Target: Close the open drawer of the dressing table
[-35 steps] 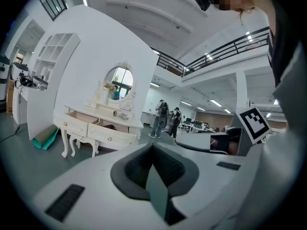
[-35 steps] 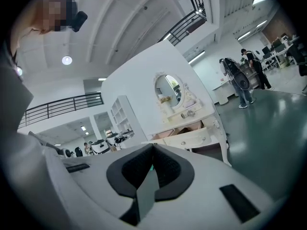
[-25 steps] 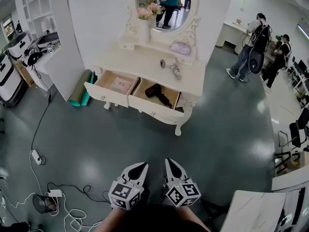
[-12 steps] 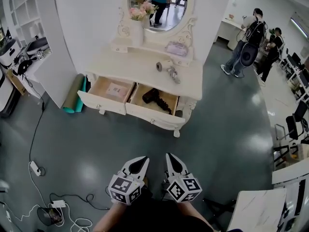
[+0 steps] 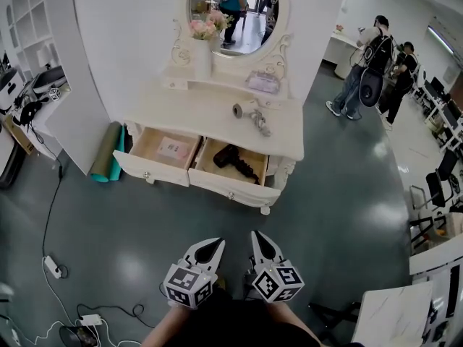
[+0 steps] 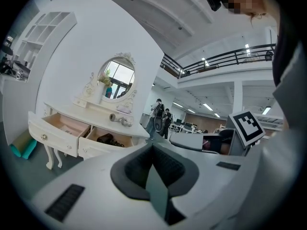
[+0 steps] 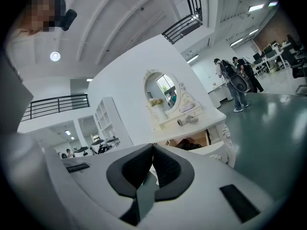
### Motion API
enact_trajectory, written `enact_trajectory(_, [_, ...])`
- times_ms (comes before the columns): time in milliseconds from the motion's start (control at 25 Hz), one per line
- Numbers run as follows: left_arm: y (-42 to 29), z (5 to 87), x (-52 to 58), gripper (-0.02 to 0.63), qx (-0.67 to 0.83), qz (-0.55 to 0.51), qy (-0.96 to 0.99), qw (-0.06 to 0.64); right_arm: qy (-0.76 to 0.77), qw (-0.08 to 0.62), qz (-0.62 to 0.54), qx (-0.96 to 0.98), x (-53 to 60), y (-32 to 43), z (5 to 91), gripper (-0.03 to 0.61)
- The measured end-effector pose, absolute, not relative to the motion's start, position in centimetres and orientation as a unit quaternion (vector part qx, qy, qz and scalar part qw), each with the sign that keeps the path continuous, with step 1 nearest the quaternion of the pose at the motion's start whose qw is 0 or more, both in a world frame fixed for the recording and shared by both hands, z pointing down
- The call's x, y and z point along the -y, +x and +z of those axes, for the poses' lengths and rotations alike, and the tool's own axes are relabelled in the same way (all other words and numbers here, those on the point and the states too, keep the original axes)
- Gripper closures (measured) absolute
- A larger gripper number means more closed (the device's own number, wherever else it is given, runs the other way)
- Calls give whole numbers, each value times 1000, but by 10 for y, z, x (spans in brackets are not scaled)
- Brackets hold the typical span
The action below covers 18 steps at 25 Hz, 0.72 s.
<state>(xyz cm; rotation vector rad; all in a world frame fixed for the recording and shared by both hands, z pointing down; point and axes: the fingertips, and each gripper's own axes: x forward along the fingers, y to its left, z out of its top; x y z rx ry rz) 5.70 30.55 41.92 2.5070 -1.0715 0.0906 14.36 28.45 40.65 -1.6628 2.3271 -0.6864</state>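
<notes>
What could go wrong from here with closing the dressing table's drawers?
1. Two drawers stand open, the left drawer and the right drawer; closing only one may leave the job half done.
2. The black hair dryer lies in the right drawer; if part of it rides up, it could jam the drawer.
3. The left gripper and right gripper are shut; a blunt push might shift the dressing table.

Dressing table (image 5: 206, 110): cream-white paint, smooth, soft sheen, carved trim.
Open drawers (image 5: 228, 186): painted fronts, bare pale wood inside.
Hair dryer (image 5: 233, 159): matt black, looks plastic.
Mirror (image 5: 235, 9): glass, bright reflections.
Floor (image 5: 340, 194): dark grey-green, smooth, glossy, lamp glare.
Rolled mat (image 5: 107, 154): teal, matt, foam-like.
Fingers (image 6: 169, 166): smooth white plastic shells, matt dark ribbed pads.
</notes>
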Motion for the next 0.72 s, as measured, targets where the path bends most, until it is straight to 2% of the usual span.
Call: enact_trajectory(720, [36,441,-291,618,391,52,890,229,-563,64,-264,-781,-268,120,435,561])
